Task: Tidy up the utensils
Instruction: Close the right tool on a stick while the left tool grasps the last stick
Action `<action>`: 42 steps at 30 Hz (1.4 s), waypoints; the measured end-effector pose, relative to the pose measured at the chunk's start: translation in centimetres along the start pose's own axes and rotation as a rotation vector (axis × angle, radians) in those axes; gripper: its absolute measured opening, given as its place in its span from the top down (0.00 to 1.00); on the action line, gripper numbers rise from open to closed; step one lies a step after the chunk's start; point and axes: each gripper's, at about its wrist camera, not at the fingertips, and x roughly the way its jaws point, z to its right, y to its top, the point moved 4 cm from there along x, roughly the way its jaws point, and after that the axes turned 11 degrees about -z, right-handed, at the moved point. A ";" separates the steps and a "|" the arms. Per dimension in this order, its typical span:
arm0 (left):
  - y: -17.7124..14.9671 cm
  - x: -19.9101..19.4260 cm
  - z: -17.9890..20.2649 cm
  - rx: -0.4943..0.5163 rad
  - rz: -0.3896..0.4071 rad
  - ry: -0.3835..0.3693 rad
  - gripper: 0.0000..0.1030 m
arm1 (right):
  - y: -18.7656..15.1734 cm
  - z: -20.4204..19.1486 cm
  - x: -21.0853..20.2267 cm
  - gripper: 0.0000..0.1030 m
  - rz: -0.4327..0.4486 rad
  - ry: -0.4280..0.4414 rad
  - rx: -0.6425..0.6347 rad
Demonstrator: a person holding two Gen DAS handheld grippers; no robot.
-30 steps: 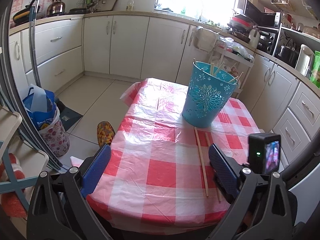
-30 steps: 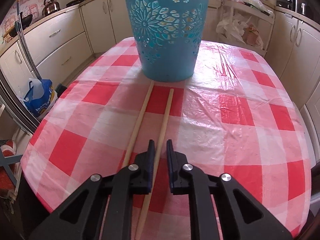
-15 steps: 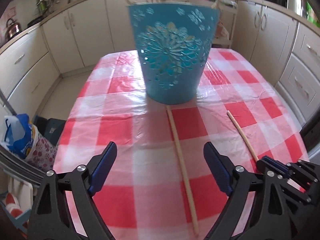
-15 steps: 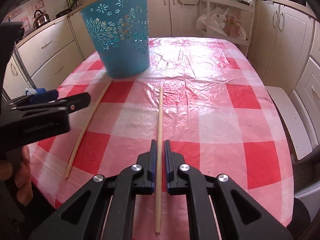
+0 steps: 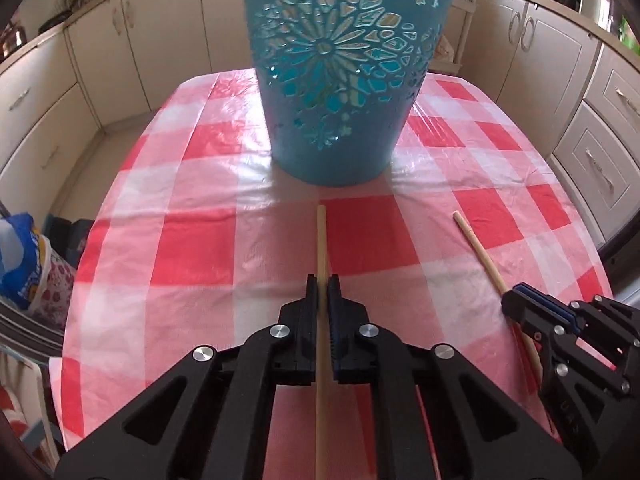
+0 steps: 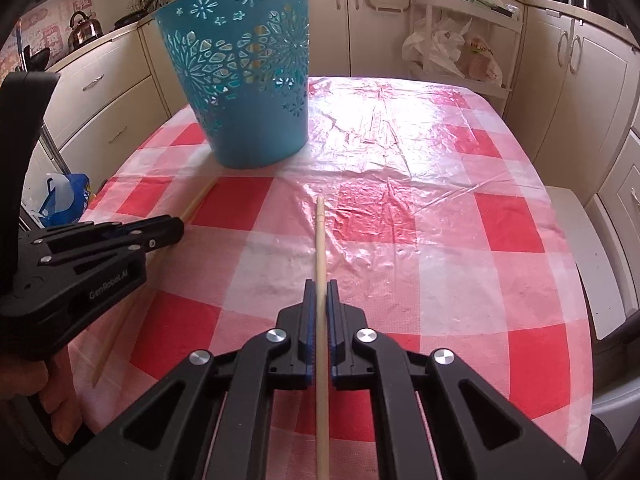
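Note:
Two long wooden chopsticks lie on the red-and-white checked tablecloth (image 5: pixel 200 248) in front of a tall turquoise cut-out bucket (image 5: pixel 340 80). My left gripper (image 5: pixel 323 280) is closing on the left chopstick (image 5: pixel 321 240), and its pads press the stick. The right gripper (image 5: pixel 520 300) shows at the right edge on the other chopstick (image 5: pixel 478 246). In the right wrist view my right gripper (image 6: pixel 319 286) is closing tight on the right chopstick (image 6: pixel 320 232), which points away from me. The left gripper (image 6: pixel 176 232) sits on the left chopstick (image 6: pixel 198 202) near the bucket (image 6: pixel 248 80), from whose rim stick ends poke.
Cream kitchen cabinets (image 5: pixel 576 60) ring the table. A blue bag (image 5: pixel 24 264) stands on the floor to the left. A white rack with plastic bags (image 6: pixel 448 48) is behind the table. A white bench (image 6: pixel 580 248) runs along the table's right side.
My left gripper came down in front of the bucket and went from wide open to shut on the left chopstick. My right gripper slid its chopstick rightwards, away from the other stick.

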 end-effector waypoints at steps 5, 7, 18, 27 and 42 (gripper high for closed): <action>-1.1 -0.7 -0.6 -0.007 -0.020 -0.038 0.94 | 0.7 -0.5 -0.1 0.92 -0.002 -0.004 -0.025; -0.8 -0.7 -0.9 -0.008 -0.026 -0.024 0.88 | 1.2 -0.7 0.1 0.83 -0.011 -0.009 -0.039; -0.2 -0.4 -0.5 0.008 -0.029 0.035 0.65 | 1.0 -0.9 0.5 0.89 -0.019 -0.036 -0.077; -0.5 -0.4 0.2 0.025 0.003 0.044 0.81 | 1.1 -1.3 0.7 0.88 -0.036 -0.066 -0.123; -0.8 -0.4 0.4 0.040 -0.013 0.032 0.92 | 1.0 -1.4 0.8 0.84 -0.078 -0.042 -0.152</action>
